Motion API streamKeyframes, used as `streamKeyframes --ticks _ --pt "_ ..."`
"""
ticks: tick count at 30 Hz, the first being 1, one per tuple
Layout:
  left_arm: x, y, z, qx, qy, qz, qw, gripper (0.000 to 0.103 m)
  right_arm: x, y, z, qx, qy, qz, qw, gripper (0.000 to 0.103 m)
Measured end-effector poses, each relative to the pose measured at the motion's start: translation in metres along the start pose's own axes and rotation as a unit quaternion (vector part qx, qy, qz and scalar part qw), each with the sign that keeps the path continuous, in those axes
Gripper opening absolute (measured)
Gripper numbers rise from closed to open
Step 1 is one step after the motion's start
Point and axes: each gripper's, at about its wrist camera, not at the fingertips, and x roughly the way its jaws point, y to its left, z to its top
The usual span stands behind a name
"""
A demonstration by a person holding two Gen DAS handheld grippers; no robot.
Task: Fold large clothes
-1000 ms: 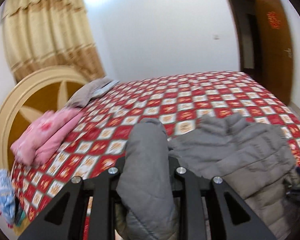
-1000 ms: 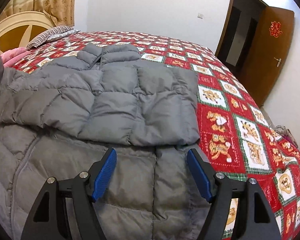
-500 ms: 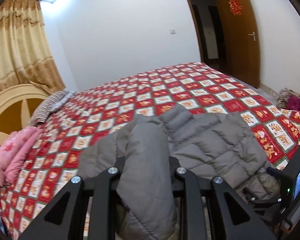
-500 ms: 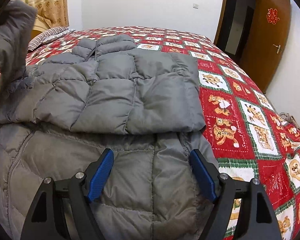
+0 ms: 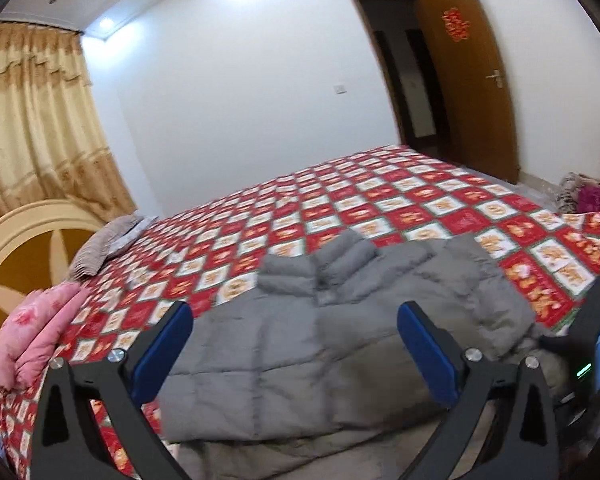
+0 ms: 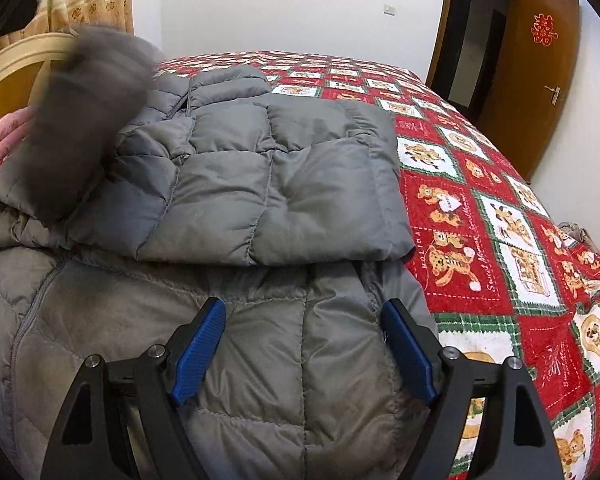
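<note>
Left gripper (image 5: 294,344) just opened, empty, above grey jacket (image 5: 340,344)

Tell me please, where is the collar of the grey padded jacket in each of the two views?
Left wrist view: collar just above the middle, at the jacket's far end.
Right wrist view: collar upper left of middle, beside a blurred grey sleeve.
Shared landmark: brown door with red ornament.

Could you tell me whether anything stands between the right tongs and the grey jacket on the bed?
Nothing visible does. The right tongs are open directly over the lower part of the grey jacket, with bare fabric between the blue pads. A blurred grey sleeve hangs at the upper left, well clear of them.
</note>
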Motion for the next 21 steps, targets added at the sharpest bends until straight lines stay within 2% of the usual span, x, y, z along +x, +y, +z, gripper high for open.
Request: streamKeyframes --ticks 5,7,10,13,16,17,18,19,21 --pt "0.028 0.058 -0.029 -0.052 0.046 0.041 0.9968 0.103 -0.018 -0.019 0.011 0.054 -0.009 0.067 0.996 0.081" --pt "0.045 0.08 -0.045 -0.079 0.078 0.056 0.9922 0.103 -0.032 -0.02 0.021 0.07 -0.027 0.089 0.993 0.081" --pt "0.067 0.104 -0.066 -0.123 0.121 0.069 0.9826 0.103 -0.038 -0.011 0.041 0.08 -0.03 0.125 0.988 0.081" --pt "0.075 0.115 -0.08 -0.153 0.145 0.059 0.9758 0.103 -0.026 0.002 0.057 0.09 -0.016 0.163 0.982 0.081" --pt "0.076 0.111 -0.089 -0.142 0.155 0.053 0.9762 0.103 0.002 0.014 0.064 0.1 0.024 0.203 0.974 0.078" --pt "0.074 0.11 -0.089 -0.135 0.156 0.053 0.977 0.103 0.012 0.019 0.064 0.101 0.043 0.215 0.97 0.069" --pt "0.073 0.11 -0.09 -0.129 0.156 0.055 0.9778 0.103 0.015 0.021 0.064 0.099 0.048 0.215 0.97 0.042" --pt "0.074 0.113 -0.091 -0.128 0.155 0.055 0.978 0.103 0.015 0.024 0.063 0.092 0.045 0.198 0.975 0.033" --pt "0.073 0.124 -0.094 -0.129 0.156 0.061 0.9775 0.103 0.008 0.023 0.059 0.088 0.032 0.189 0.977 0.024"
